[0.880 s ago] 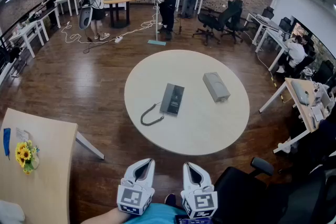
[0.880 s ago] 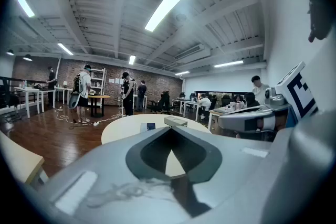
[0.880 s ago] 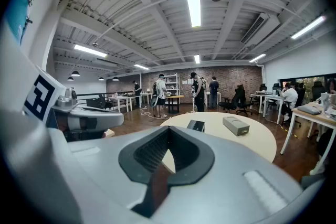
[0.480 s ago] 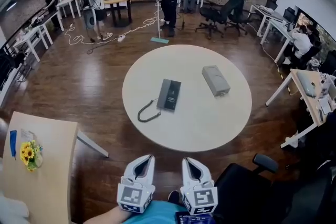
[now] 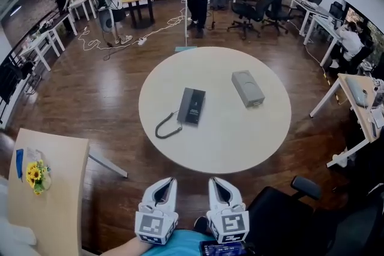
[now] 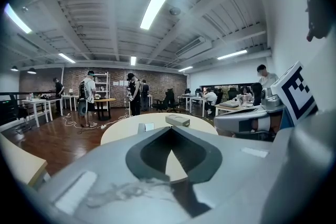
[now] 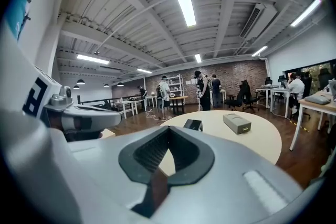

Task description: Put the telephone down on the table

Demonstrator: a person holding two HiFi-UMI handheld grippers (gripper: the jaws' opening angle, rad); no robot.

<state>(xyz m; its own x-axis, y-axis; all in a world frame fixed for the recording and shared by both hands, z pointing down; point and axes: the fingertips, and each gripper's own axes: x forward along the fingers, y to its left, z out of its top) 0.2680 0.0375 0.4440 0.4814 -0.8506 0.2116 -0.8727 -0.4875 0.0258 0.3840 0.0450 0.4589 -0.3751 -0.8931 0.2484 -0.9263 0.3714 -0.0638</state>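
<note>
We hold the left gripper (image 5: 165, 184) and right gripper (image 5: 217, 183) clenched on nothing, while the telephone (image 5: 192, 106) lies well ahead on the tabletop (image 5: 240, 141), midway between their jaws, long axis pointing away.

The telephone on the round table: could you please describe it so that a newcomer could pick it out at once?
Find the big round pale table on the dark wooden floor. Of the two things on it, the telephone lies left of centre. It is a flat dark slab trailing a curly cord, unlike the pale grey box to its right.
</note>
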